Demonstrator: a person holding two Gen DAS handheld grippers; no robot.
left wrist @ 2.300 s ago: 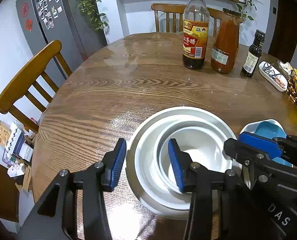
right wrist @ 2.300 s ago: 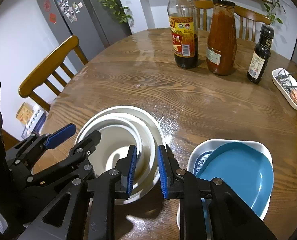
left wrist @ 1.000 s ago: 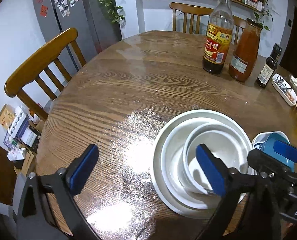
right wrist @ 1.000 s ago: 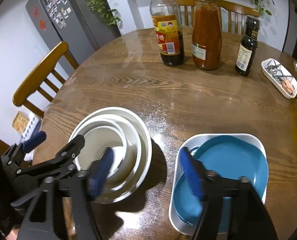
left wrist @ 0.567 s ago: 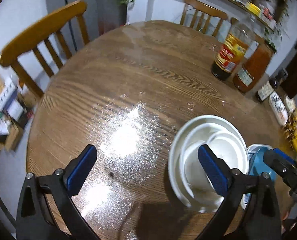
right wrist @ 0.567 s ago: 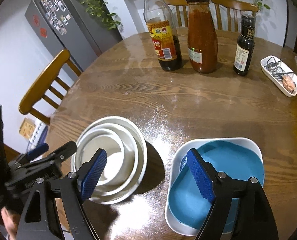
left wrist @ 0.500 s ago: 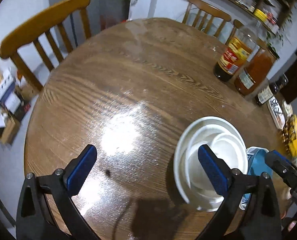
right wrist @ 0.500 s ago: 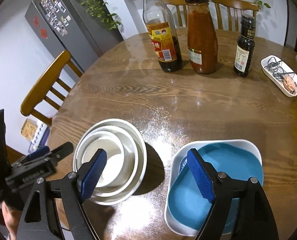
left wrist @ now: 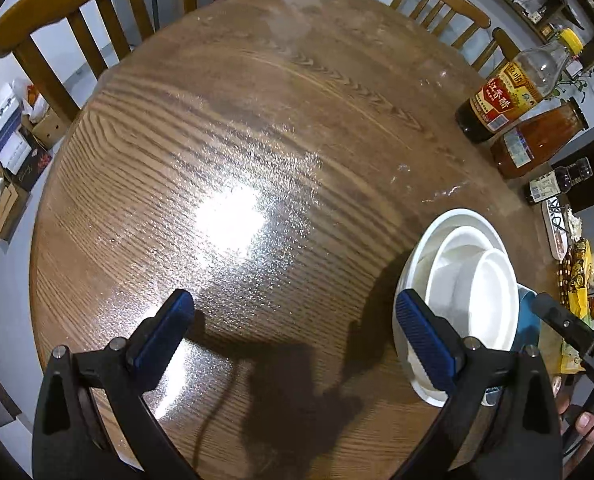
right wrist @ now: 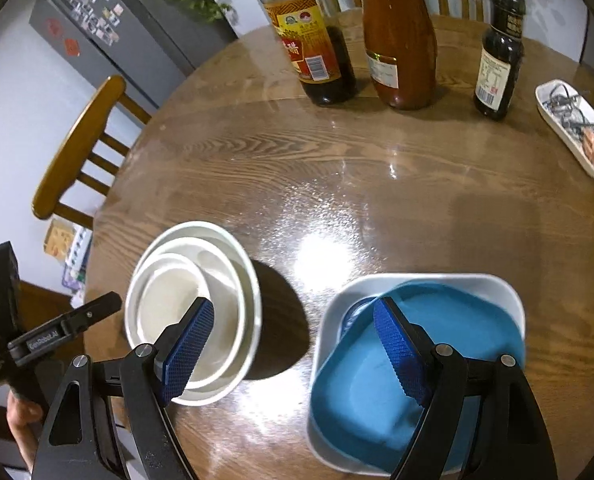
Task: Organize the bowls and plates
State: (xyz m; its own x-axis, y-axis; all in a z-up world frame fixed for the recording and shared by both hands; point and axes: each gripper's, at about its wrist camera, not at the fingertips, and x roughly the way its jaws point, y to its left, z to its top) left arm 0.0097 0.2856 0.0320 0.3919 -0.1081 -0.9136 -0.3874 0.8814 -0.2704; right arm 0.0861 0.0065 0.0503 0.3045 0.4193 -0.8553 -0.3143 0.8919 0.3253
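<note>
wooden table [right wrist: 417, 184], three bottles [right wrist: 399, 36] beyond nested white bowls [right wrist: 193, 304]

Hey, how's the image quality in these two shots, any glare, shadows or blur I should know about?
Left wrist view: strong white glare on the table, dark gripper shadows below it, heavy fisheye bending at the edges. Right wrist view: smaller glare patch between the white bowls and the blue plate; the bowls cast a hard shadow to their right, and the plate's near edge looks motion-blurred.

Both wrist views look down, seemingly from high up, sharing the white bowls [left wrist: 469, 280].
</note>
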